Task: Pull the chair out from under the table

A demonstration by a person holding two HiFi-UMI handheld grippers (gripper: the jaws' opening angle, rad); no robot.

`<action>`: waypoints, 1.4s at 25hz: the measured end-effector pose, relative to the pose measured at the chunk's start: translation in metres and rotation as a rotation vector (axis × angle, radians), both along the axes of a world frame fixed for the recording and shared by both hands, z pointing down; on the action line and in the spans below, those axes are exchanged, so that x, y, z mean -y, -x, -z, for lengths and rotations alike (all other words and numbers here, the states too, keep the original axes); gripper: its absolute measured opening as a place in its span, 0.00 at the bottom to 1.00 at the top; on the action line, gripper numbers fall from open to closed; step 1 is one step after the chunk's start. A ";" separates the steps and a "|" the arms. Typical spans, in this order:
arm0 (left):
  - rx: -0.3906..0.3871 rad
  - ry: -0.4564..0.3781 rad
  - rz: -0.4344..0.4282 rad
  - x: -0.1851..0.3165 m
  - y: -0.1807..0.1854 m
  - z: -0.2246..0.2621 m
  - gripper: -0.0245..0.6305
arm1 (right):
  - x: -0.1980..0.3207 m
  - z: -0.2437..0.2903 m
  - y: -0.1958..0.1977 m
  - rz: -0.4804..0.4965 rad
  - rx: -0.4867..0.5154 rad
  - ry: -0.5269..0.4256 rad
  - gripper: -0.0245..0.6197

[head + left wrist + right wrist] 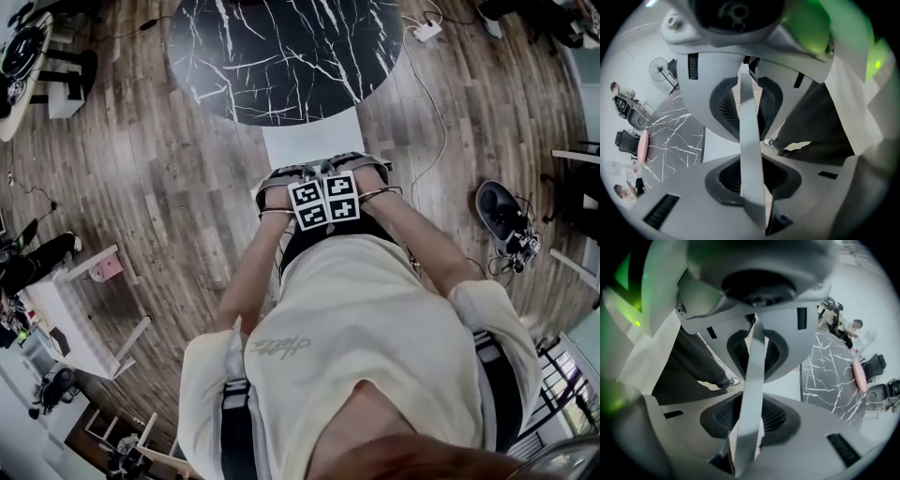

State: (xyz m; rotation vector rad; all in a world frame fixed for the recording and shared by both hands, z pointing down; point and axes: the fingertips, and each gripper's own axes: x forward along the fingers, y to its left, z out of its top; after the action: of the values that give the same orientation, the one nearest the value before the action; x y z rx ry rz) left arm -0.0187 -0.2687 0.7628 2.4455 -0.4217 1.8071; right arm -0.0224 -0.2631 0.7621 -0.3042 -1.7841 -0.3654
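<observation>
Chair (309, 141): white, seat partly under the black marbled round table (281, 56), backrest (749, 126) on the person's side
Left gripper (751, 140): points steeply down, jaws partway closed, pads clamped on the backrest's pale top edge
Right gripper (752, 380): just beside the left one, same edge between its jaws, partway closed; pad contact unclear
Floor (159, 187): wood planks around table and chair
</observation>
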 end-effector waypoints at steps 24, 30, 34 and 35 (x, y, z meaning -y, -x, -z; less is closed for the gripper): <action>-0.059 0.095 0.049 0.002 0.000 -0.011 0.17 | 0.003 -0.011 -0.001 -0.070 -0.003 0.076 0.17; -0.057 0.114 0.052 -0.008 -0.002 -0.009 0.17 | -0.007 -0.008 -0.002 -0.068 0.001 0.092 0.17; -0.054 0.127 0.064 -0.017 -0.006 -0.009 0.17 | -0.016 -0.008 -0.007 -0.054 0.001 0.097 0.17; -0.053 0.131 0.066 -0.020 -0.007 -0.009 0.17 | -0.018 -0.007 -0.008 -0.050 0.003 0.098 0.17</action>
State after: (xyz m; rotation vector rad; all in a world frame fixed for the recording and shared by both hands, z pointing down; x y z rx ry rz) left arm -0.0116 -0.2489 0.7716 2.3565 -0.3632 1.6843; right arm -0.0143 -0.2449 0.7695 -0.3276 -1.8120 -0.2435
